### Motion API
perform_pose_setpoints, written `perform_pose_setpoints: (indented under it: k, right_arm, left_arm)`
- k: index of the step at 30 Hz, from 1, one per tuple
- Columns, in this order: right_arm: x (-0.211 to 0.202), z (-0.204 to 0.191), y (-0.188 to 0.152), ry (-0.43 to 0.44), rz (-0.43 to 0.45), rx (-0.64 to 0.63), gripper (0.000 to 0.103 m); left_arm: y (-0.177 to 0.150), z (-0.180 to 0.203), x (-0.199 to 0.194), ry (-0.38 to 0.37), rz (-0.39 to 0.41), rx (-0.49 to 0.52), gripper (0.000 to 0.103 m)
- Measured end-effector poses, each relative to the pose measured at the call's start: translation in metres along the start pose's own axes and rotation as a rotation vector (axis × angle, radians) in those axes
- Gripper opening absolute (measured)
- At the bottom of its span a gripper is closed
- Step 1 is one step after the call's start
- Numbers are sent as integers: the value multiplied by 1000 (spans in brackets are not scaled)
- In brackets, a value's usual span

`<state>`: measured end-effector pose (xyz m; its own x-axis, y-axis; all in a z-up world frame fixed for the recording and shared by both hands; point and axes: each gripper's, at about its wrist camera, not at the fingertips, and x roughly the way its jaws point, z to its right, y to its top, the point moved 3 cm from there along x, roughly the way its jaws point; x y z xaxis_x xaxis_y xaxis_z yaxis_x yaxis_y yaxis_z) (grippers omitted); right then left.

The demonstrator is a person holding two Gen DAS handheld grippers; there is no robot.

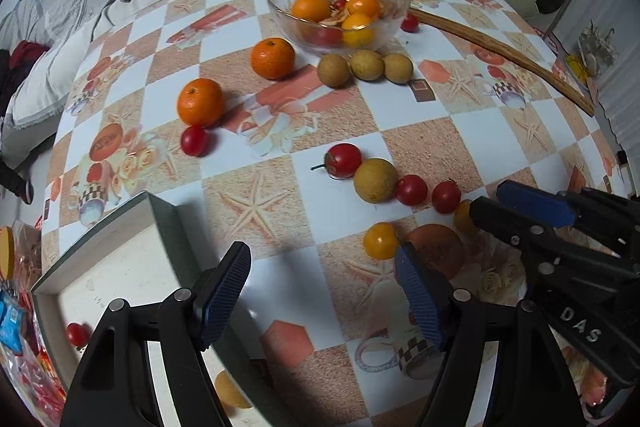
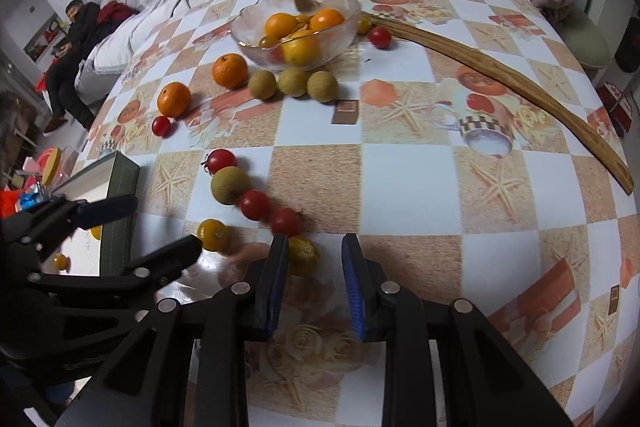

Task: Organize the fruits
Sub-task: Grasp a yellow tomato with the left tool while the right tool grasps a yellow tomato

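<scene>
some small fruits are already kept in the clear glass bowl (image 1: 280, 1) at the far side of the checkered counter (image 1: 460, 115) — oranges and little tomatoes can be seen inside. a few more are seen in the shallow grey tray (image 1: 168, 223) by the near left edge. most fruit is still left out: two round oranges (image 1: 273, 58), three brown round fruits (image 1: 367, 65) just beside the bowl, and a curved row of red cherry tomatoes (image 2: 254, 204) with one more brown fruit. the left gripper (image 1: 322, 277) is held low with its fingers wide apart and nothing between them; a small yellow tomato (image 1: 380, 240) lies just ahead. the right gripper (image 2: 315, 269) is also held with fingers apart — another yellow tomato (image 2: 305, 254) sits touching its left finger, not yet pinched. much sorting is judged to be left.
</scene>
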<state>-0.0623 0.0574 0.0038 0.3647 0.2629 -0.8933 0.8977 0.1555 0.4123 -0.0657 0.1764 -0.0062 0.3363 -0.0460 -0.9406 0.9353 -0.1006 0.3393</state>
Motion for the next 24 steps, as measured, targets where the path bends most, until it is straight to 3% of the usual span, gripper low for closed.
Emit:
perform_pose_setpoints:
  k: [6, 8, 10, 12, 16, 24]
  right_arm:
    - [-3, 15, -3, 47, -9, 36, 30]
    - [-3, 19, -3, 66, -14, 46, 30]
    - [-2, 22, -5, 96, -22, 61, 30]
    - [-2, 23, -5, 117, -27, 71, 30]
    - [0, 22, -5, 158, -41, 67, 30]
    - [11, 5, -6, 195, -79, 20, 30]
  left_arm:
    - [1, 14, 15, 8, -13, 42, 76]
    - [1, 18, 18, 14, -19, 55, 65]
    - [2, 20, 19, 13, -12, 56, 63]
    - [4, 22, 18, -10, -8, 54, 53]
    - [3, 31, 15, -30, 5, 95, 23]
    - [-4, 12, 12, -27, -1, 47, 23]
